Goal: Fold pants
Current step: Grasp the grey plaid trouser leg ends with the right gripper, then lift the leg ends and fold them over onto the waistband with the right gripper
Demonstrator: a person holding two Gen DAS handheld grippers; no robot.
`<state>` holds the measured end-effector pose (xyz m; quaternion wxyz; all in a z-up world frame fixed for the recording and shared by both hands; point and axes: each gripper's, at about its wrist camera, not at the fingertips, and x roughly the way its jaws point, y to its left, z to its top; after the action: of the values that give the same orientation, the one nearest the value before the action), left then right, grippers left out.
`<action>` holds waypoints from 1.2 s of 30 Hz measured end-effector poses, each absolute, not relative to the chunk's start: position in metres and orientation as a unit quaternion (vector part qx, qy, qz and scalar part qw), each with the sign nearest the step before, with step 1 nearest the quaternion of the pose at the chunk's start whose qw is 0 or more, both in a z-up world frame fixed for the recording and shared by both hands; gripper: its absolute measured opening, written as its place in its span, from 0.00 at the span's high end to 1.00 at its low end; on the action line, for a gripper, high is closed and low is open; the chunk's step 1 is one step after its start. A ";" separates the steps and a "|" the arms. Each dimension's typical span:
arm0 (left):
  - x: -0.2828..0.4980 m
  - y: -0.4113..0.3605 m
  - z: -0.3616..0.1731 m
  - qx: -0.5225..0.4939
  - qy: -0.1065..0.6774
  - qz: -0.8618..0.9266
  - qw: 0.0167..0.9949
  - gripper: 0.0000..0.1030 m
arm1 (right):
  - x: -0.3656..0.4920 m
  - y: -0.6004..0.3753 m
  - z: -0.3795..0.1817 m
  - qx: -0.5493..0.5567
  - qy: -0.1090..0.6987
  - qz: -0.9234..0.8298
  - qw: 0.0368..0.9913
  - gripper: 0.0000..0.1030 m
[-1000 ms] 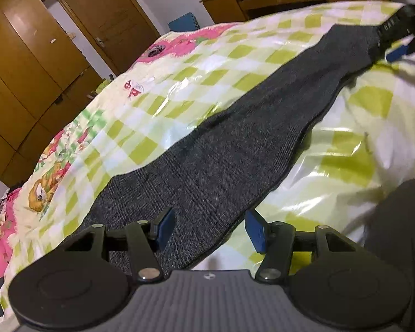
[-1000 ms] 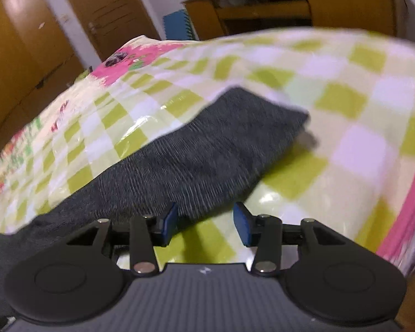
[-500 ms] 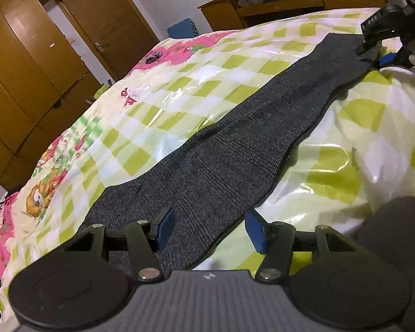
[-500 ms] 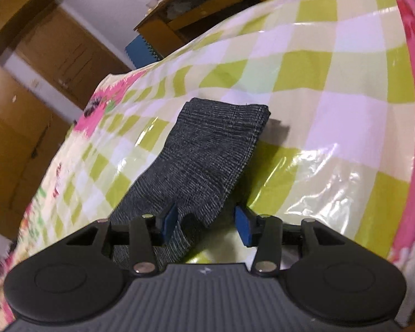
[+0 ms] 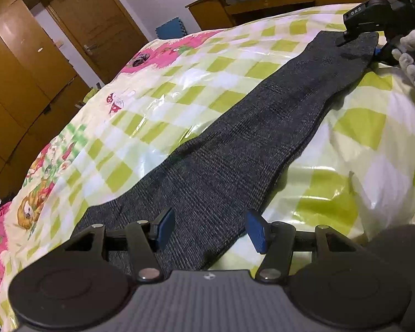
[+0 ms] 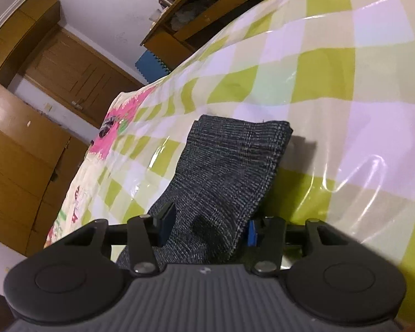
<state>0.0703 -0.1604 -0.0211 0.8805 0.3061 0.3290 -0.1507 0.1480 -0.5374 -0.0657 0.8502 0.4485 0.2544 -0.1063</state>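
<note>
Right gripper point(image 6: 207, 228) jaws opening, straddling the hem end of the pants point(image 6: 229, 171), not yet clamped. Left gripper point(image 5: 210, 227) unclenched over the waist end. Pants lie flat along the bed cover point(image 5: 359, 127). Step looks like pre-grasp; next probably needs both ends pinched before folding.

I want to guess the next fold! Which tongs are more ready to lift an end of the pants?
Probably the right tongs: the long dark grey checked pants already lie between their opening jaws near the hem. The left tongs hover open above the other end.
</note>
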 end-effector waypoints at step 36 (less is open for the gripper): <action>0.076 -0.059 -0.030 0.186 0.344 -0.081 0.917 0.27 | 0.192 -0.408 0.041 0.291 0.259 0.002 0.921 0.92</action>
<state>0.0760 -0.0586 -0.0302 0.9166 0.1862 0.3445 -0.0810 0.1921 -0.4077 0.0409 0.9210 0.2910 0.2591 0.0016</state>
